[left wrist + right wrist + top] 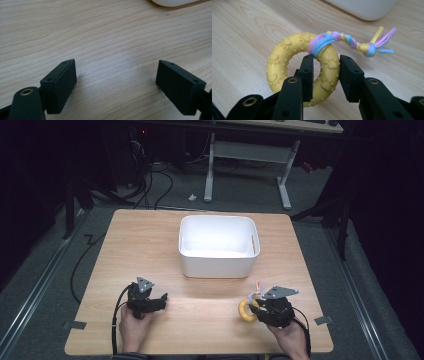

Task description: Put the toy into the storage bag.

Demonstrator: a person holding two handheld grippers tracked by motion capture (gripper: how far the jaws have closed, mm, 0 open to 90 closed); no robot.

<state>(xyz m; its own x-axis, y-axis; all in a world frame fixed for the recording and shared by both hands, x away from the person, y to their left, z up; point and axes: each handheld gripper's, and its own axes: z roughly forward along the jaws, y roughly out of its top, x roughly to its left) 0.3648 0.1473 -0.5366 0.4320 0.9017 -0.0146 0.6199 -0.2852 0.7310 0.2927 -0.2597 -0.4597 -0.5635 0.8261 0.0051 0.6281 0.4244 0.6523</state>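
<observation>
The yellow ring toy [302, 72] lies on the wooden table [200, 320] at the lower right of the high view, near the front edge. It is studded with raised paw prints and dots. A braided cord [342, 41] of pink, blue and yellow strands is tied round its upper side and trails to the upper right of the right gripper view, ending in a knot with loose ends.

The right gripper [325, 75] is clamped on the ring: 1 jaw stands inside the hole, the other against the outer edge, and the ring's right side is pinched between them. In the high view the same gripper [260, 309] sits in the person's right hand [290, 335], with the ring at its left.

The left gripper [116, 85] is at the lower left of the high view, held in the left hand [134, 327]. Its 2 jaws stand wide apart with bare wood between them, gripping nothing.

A white bin [218, 262] stands at the centre of the table, beyond both grippers and well apart from the ring. Its curved corner shows at the top edge of each gripper view.
</observation>
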